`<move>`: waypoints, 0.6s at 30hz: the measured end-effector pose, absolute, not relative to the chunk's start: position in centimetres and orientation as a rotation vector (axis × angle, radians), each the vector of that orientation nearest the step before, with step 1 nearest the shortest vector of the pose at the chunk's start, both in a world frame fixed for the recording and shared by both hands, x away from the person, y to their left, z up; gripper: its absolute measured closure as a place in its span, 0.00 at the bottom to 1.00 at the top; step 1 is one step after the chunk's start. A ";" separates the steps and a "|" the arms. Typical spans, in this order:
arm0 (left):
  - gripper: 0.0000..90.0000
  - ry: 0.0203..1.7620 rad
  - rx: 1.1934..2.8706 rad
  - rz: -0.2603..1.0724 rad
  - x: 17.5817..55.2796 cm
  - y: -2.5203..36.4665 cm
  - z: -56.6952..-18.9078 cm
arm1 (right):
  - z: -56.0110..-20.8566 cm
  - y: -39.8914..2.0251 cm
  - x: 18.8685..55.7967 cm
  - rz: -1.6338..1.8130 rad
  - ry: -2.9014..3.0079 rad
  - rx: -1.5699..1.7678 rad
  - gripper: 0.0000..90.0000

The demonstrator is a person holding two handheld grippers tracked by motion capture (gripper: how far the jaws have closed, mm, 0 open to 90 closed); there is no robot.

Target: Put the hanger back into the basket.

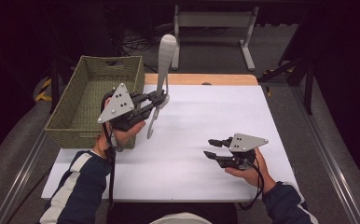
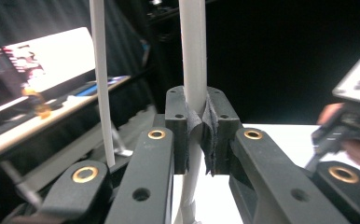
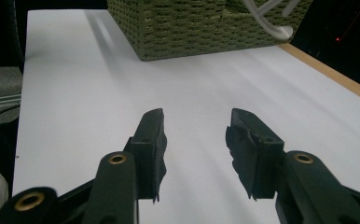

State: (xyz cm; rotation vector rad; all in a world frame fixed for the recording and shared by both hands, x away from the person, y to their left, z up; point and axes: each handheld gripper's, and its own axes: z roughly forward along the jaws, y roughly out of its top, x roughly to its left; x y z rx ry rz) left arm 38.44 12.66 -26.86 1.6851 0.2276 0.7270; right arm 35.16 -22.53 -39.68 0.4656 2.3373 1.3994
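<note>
My left gripper (image 1: 161,99) is clamped on the spoon (image 1: 164,60), pads (image 2: 211,126) pinching its thin white shaft. The spoon stands about upright and clear of the table (image 1: 206,116), broad end up, narrow end hanging below the jaws. I hold it just right of the basket (image 1: 94,100), near the table's far edge. In the left gripper view the shaft (image 2: 194,56) runs straight up between the pads. My right gripper (image 1: 213,148) sits low over the table's near right part, well apart from the spoon, jaws parted with nothing between them. The right gripper view has bare white table ahead between those jaws, with the basket (image 3: 187,28) far beyond them.
</note>
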 end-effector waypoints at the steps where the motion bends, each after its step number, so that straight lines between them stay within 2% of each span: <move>1: 0.91 0.231 1.687 0.738 38.6 12.8 -26.7 | -39.7 -22.4 35.1 1.395 2.341 0.463 0.62; 18: 0.91 0.268 1.699 0.937 39.0 15.7 -23.3 | -40.8 -21.0 34.9 1.340 2.422 0.421 0.59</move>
